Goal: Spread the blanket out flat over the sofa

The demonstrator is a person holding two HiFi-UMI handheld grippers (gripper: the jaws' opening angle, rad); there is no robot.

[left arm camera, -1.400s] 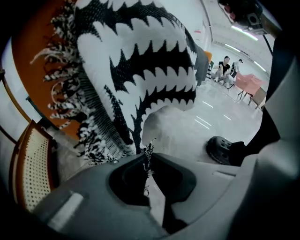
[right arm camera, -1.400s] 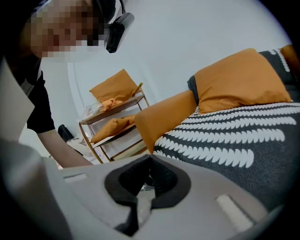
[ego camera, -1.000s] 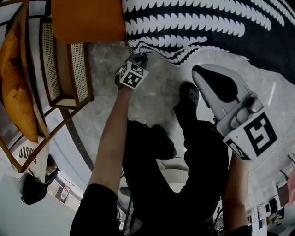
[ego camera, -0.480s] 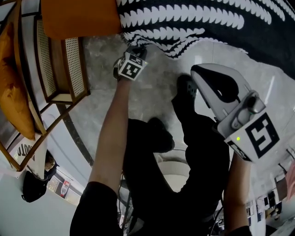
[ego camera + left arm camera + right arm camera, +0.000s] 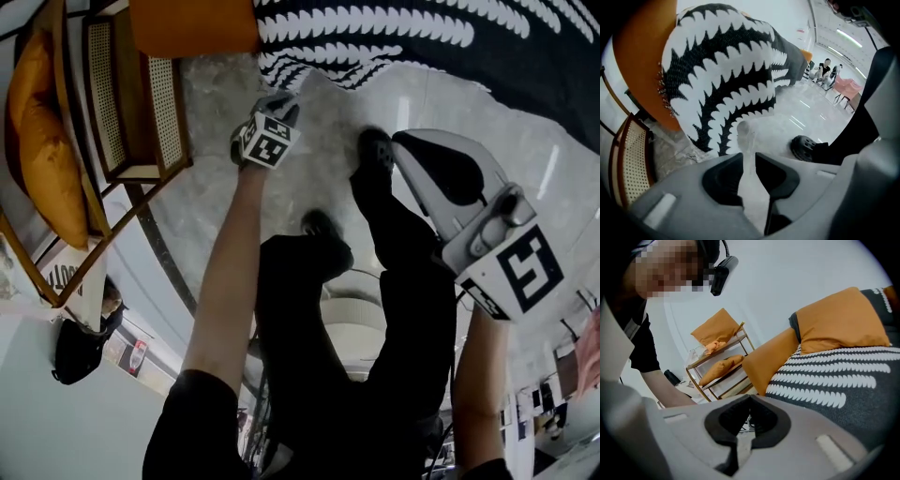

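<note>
The black blanket with white toothed stripes (image 5: 422,37) lies over the orange sofa (image 5: 192,23). Its corner hangs down the sofa's arm (image 5: 722,70). My left gripper (image 5: 281,101) points down at the floor just below that hanging hem. Its jaws (image 5: 749,153) have just been opening and stand a little apart, with only floor showing between them. My right gripper (image 5: 398,141) hovers over the floor to the right, short of the blanket's edge. It is shut (image 5: 751,397) on nothing and looks across the striped blanket (image 5: 825,380) towards an orange cushion (image 5: 839,322).
A wood and rattan shelf (image 5: 122,103) with orange cushions (image 5: 47,141) stands left of the sofa. The person's black shoes (image 5: 375,150) are on the marble floor between the grippers. A black bag (image 5: 80,352) lies lower left. Seated people and pink chairs (image 5: 843,84) are far off.
The blanket's edge sits higher in the head view and more bare floor shows below it. The left gripper stands slightly off the hem it was against. The right gripper barely shifted.
</note>
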